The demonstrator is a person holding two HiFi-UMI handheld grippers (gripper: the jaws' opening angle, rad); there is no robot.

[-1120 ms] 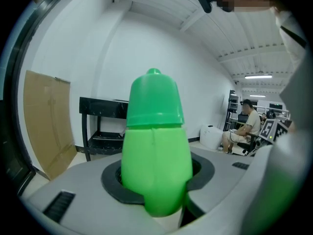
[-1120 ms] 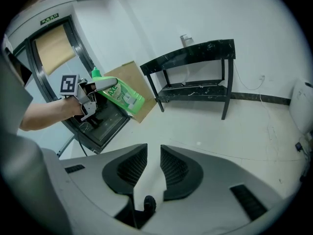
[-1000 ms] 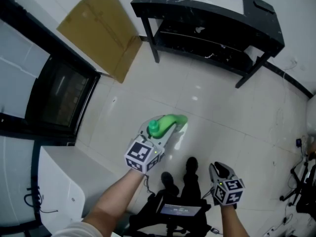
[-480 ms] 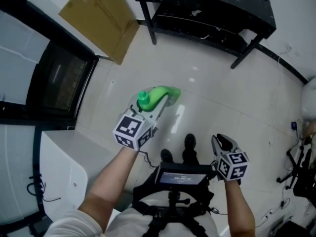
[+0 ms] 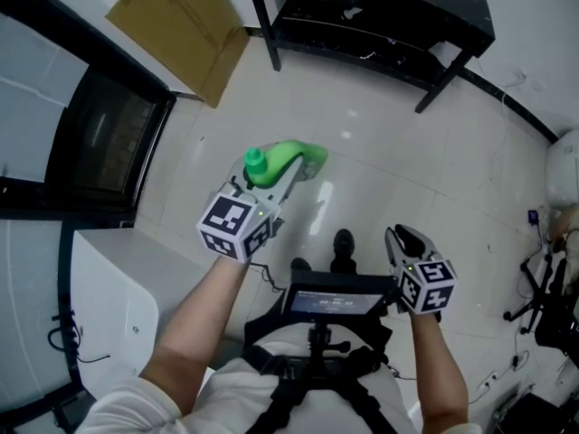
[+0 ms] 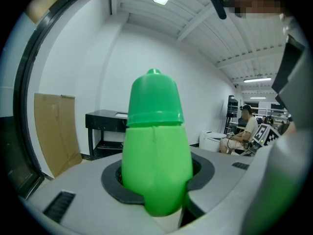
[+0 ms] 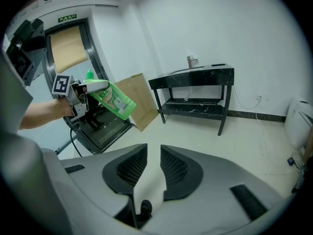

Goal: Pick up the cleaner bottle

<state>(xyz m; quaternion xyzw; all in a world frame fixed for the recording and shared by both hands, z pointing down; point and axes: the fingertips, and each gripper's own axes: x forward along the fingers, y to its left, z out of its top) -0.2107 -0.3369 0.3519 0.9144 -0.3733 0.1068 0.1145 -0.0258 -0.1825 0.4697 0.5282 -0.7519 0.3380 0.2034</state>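
Glossy pale floor tiles (image 5: 389, 170) fill the head view and catch soft glints of light. Just left of centre, the cleaner bottle (image 5: 291, 157) is held clear of them. It is smooth, bright green plastic with a rounded body, a small round cap (image 5: 256, 159) at its near end and a printed label on its side. It lies tilted in the left gripper (image 5: 276, 183), whose grey jaws stand partly apart and press on the bottle from both sides. In the left gripper view the bottle's green bulk (image 6: 155, 151) fills the gap between them.

At lower right, well apart from the bottle, the right gripper (image 5: 409, 242) holds nothing. Its dark meshed pads (image 7: 128, 169) leave only a narrow slot between them.

Along the top edge stands a shiny black table (image 5: 362, 16) with a lower shelf. A flat sheet of brown cardboard (image 5: 181, 25) sits at the upper left.
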